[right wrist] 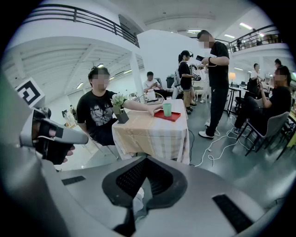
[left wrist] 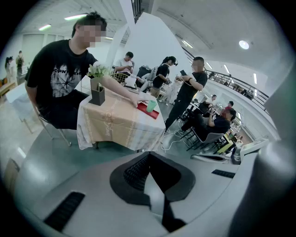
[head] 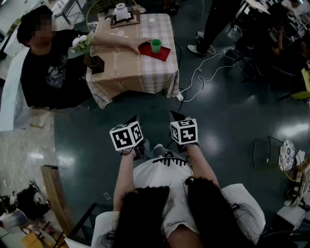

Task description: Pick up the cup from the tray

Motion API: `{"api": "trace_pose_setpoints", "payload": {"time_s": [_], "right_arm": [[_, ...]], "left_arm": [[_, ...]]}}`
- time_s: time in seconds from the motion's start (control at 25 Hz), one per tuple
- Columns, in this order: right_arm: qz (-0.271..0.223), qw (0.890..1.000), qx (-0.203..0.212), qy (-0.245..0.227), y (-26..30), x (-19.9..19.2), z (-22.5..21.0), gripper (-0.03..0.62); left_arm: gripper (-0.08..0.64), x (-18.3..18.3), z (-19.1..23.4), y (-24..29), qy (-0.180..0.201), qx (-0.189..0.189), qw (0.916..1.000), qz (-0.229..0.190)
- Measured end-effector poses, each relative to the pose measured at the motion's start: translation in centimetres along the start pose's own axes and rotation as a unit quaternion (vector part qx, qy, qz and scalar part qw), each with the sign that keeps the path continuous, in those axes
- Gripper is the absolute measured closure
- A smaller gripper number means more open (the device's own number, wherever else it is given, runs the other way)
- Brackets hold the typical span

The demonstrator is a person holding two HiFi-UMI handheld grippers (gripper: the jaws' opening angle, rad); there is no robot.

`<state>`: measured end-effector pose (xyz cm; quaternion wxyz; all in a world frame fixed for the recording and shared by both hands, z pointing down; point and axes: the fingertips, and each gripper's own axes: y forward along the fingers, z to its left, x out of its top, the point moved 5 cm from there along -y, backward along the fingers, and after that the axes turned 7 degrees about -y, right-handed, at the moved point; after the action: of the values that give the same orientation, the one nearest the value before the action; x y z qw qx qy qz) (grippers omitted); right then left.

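Observation:
A green cup stands on a red tray at the right side of a table with a checked cloth, far ahead of me. A seated person's hand rests against the tray's left edge. The left gripper view shows the cup and tray small in the distance; the right gripper view shows the cup and tray the same way. My left gripper and right gripper are held side by side over the floor, well short of the table. Both are shut with nothing in them.
A dark vase of white flowers stands on the table's left side, a white box at its back. White cables trail across the floor right of the table, near a standing person. A wire stool stands at right.

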<state>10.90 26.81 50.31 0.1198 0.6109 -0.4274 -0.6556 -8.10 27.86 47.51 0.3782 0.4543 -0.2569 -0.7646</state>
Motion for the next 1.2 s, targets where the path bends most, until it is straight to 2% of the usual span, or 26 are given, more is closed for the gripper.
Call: {"api": "trace_pose_setpoints", "payload": {"time_s": [0.36,0.56,0.72,0.76,0.8,0.84,1.2], "right_arm": [[0.002,1.000,-0.006,0.000,1.0,0.8,0.4,0.583],[0.001,0.999,-0.008,0.042,2.0,1.4,0.1,0.583],[-0.014,0.999,-0.017,0.044,3.2,2.9,-0.3,0.567],[-0.016,0.999,-0.010,0.044,3.6,3.5,-0.2,0.511],[-0.017,0.999,-0.001,0.044,4.1,4.1,0.0,0.423],[-0.018,0.999,0.004,0.043,4.7,4.7,0.2,0.385],[-0.018,0.999,-0.019,0.041,9.0,9.5,0.8,0.294]], "left_arm": [[0.552,0.9,0.4,0.8,0.007,-0.008,0.9999,0.012],[0.552,1.7,1.1,1.9,0.010,-0.012,0.9995,0.029],[0.552,3.7,1.8,3.1,0.014,-0.021,0.9990,0.036],[0.552,4.3,2.0,3.4,0.015,-0.024,0.9989,0.038],[0.552,5.0,2.2,3.7,0.016,-0.027,0.9988,0.039],[0.552,5.6,2.4,4.1,0.017,-0.030,0.9986,0.039],[0.552,12.2,4.9,6.8,0.035,-0.048,0.9972,0.046]]}}
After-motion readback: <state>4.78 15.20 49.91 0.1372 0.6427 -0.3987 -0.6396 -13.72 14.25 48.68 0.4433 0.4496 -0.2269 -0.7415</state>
